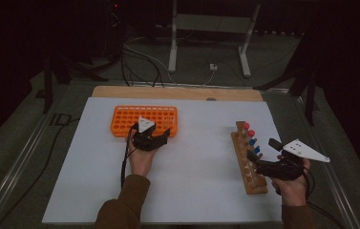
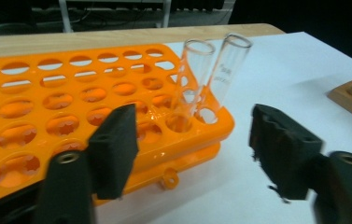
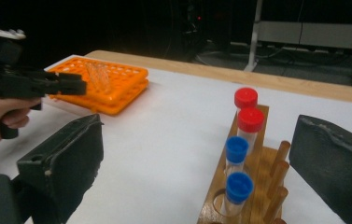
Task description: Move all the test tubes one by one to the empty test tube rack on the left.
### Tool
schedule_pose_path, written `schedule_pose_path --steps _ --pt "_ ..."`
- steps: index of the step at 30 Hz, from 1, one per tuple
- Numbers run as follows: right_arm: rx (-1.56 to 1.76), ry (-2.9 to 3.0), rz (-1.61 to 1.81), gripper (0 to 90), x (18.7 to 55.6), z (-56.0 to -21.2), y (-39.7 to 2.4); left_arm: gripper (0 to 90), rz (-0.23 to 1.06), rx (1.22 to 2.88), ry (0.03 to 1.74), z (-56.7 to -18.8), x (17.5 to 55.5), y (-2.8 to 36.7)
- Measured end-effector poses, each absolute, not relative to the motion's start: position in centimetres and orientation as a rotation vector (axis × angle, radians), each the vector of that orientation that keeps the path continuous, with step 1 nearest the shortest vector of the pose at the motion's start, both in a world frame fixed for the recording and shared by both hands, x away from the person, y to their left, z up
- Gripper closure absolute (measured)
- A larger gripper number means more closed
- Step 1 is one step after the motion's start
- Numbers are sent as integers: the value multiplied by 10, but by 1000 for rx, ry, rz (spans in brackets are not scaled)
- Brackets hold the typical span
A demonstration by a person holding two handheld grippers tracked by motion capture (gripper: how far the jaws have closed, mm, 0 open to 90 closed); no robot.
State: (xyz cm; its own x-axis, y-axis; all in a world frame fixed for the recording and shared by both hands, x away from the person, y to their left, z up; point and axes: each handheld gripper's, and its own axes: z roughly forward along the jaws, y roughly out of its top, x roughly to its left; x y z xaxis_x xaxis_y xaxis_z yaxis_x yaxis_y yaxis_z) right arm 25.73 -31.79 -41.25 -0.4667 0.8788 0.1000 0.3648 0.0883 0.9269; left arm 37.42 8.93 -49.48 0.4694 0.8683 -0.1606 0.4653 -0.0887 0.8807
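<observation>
Standing in orange rack point(image 2: 71, 107) corner, two glass tubes point(image 2: 211, 79) — just beyond left claw point(image 2: 194, 154), jaws apart, empty.

Your left gripper point(image 1: 161, 136) is sitting just left of centre in the high view, its jaws pointing toward the upper right of the frame and standing apart with nothing pinched between them. Your left hand point(image 1: 142, 160) is wrapping the grip from below, the brown sleeve running down to the bottom edge. Your right gripper point(image 1: 254, 155) is sitting at the right of the frame, jaws spread wide and aiming left, with your right hand point(image 1: 292, 186) holding it low.
</observation>
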Motion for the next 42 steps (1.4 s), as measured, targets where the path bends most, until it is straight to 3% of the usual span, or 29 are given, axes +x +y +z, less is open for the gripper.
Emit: schedule_pose_path --steps 10,18,33,42 --pt "1269 1923 1317 197 265 -432 -325 14 416 1712 1097 -475 347 86" --pt "1271 1961 1275 410 267 -442 -327 6 361 1673 1034 -462 327 88" --pt "1292 1984 1176 661 274 -455 -325 6 332 1684 957 -442 307 78" --pt "1300 1981 1130 755 277 -459 -321 6 348 1674 920 -432 298 74"
